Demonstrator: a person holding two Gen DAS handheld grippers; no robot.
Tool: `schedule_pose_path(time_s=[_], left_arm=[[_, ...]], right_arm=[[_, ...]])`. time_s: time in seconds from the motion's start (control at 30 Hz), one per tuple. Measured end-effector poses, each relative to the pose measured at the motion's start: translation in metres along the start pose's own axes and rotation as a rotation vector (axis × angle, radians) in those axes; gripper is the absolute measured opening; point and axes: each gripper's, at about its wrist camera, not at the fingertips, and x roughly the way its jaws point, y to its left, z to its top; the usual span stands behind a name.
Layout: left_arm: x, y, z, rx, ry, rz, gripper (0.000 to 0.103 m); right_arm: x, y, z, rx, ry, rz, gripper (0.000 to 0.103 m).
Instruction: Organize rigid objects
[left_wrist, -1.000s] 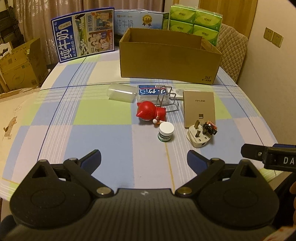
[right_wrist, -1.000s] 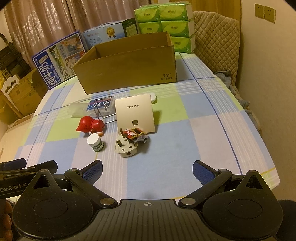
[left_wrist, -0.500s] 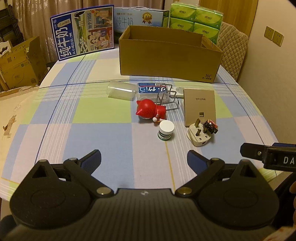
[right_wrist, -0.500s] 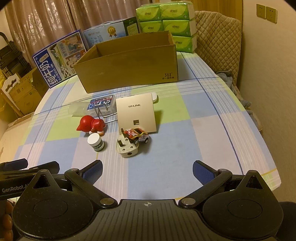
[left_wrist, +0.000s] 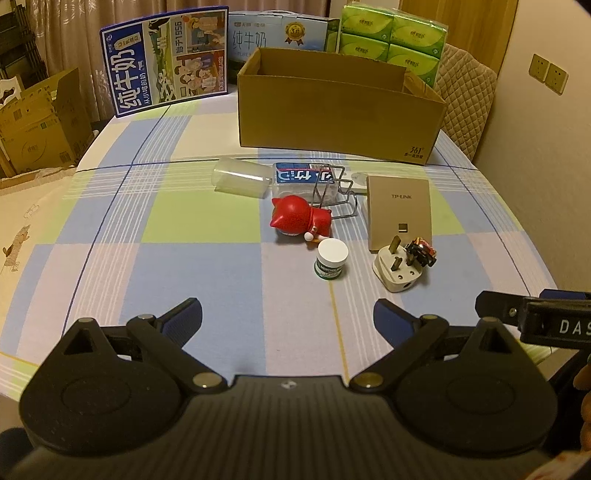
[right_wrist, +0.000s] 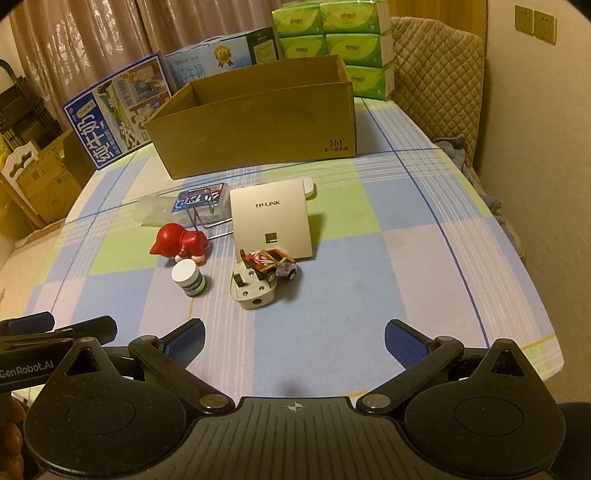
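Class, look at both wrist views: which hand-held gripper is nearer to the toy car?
Right. The right hand-held gripper sits almost directly in front of the toy car; the left hand-held gripper is offset to the car's left.

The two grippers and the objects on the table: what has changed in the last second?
Almost nothing. The left gripper and the right gripper stay open and empty above the near table edge; the views have only drifted slightly. Nothing was taken or released. The red cat figure, the small white-lidded jar, the white three-pin plug, the toy car and the brown cardboard box remain in place.
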Motion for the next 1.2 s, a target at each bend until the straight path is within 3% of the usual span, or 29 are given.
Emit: schedule_pose_path(time_s=[0.57, 0.83, 1.03, 1.2], left_arm=[[0.019, 0.004, 0.003, -0.011, 0.021, -0.013, 0.096], [0.036, 0.002, 0.005, 0.028, 0.024, -0.024, 0.094], [0.059, 0.003, 0.009, 0.052, 0.017, -0.079, 0.088], [0.083, -0.005, 0.015, 0.122, 0.011, -0.097, 0.078]], right_arm=[[0.014, -0.007, 0.001, 0.008, 0.029, -0.006, 0.101], [0.018, -0.013, 0.005, 0.027, -0.011, 0.029, 0.101], [0.027, -0.013, 0.015, 0.016, -0.050, 0.066, 0.101], [0.041, -0.017, 0.024, -0.003, -0.072, 0.104, 0.097]])
